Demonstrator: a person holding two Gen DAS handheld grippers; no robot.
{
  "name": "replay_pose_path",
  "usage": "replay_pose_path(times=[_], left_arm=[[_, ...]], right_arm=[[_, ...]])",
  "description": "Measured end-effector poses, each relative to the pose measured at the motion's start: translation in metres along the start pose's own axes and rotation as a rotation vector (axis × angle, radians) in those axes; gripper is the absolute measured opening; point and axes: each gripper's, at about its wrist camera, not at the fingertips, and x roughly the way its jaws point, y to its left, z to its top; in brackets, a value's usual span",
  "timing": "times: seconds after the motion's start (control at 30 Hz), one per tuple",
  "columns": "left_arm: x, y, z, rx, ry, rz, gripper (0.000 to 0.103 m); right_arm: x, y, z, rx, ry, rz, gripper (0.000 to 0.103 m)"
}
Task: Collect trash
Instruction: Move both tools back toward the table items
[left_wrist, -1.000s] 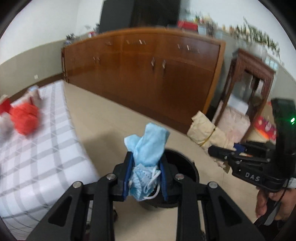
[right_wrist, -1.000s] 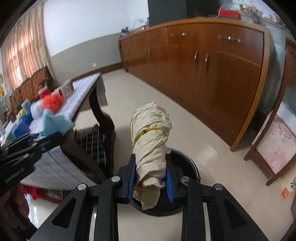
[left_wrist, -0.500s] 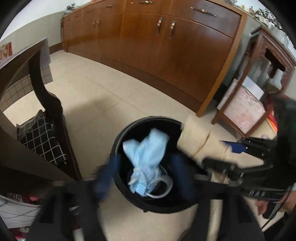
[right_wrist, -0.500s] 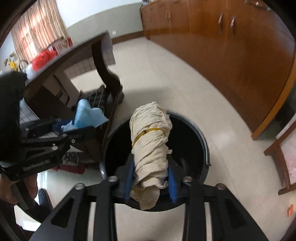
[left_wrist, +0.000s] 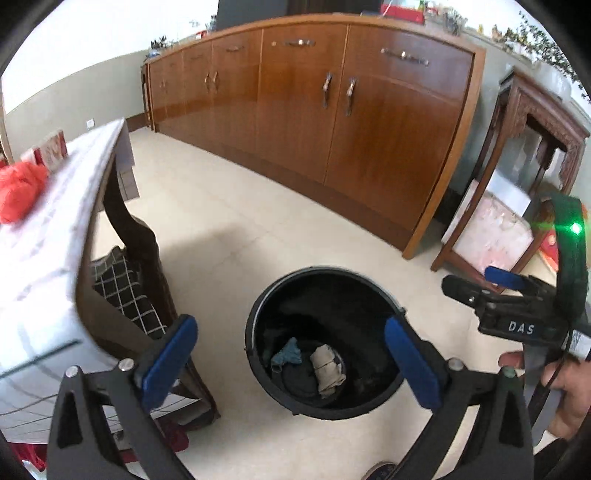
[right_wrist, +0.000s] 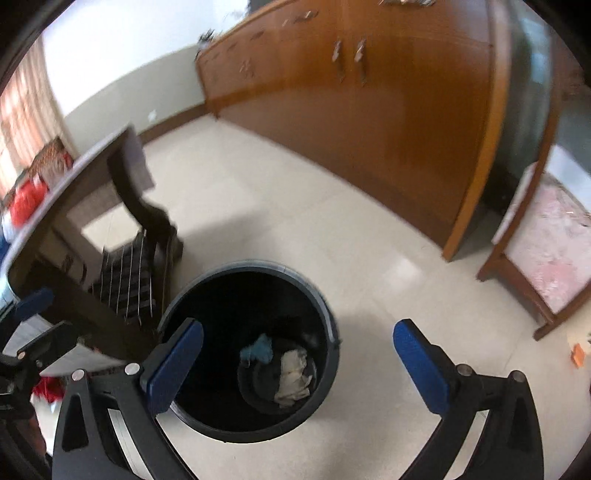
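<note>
The left gripper (left_wrist: 291, 341) has its blue fingers (left_wrist: 168, 356) spread wide, with nothing between them. They have just been opening. The right gripper (right_wrist: 297, 363) has its fingers (right_wrist: 173, 369) spread wide too, also just opened, and they hold nothing.

Both grippers hang above a black trash bin (left_wrist: 258, 321) that stands on the pale tiled floor (left_wrist: 229, 206). At the bottom of the bin lie a blue face mask (left_wrist: 287, 351) and a cream cloth bundle (left_wrist: 327, 365), side by side. The right wrist view shows the same mask (right_wrist: 258, 349) and bundle (right_wrist: 293, 376) down in the bin (right_wrist: 325, 306).

The right gripper also shows at the right edge of the left view (left_wrist: 491, 284), held by a hand (left_wrist: 565, 391).

Beside the bin stands a dark chair with a checked cushion (left_wrist: 125, 291). A tabletop (left_wrist: 48, 236) with a white cloth has something red (left_wrist: 20, 190) on it. A long brown cabinet (left_wrist: 332, 110) stands along the wall.
</note>
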Motion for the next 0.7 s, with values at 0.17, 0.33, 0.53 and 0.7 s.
replay_pose_path(times=[0.17,0.33,0.53,0.7], left_arm=[[-0.034,0.008,0.004,-0.001,-0.034,-0.015,0.102],[-0.061,0.038,0.004,-0.022,-0.093,-0.003,0.103],[-0.093,0.081,0.003,-0.071,-0.153,0.049,0.103],[-0.12,0.122,-0.001,-0.117,-0.192,0.121,0.103]], right_arm=[[-0.062,0.01,-0.003,0.057,-0.112,-0.027,0.103],[-0.105,0.042,-0.002,0.047,-0.197,-0.039,0.103],[-0.131,0.093,0.008,0.066,-0.259,-0.008,0.103],[-0.141,0.151,0.015,0.011,-0.311,0.033,0.103]])
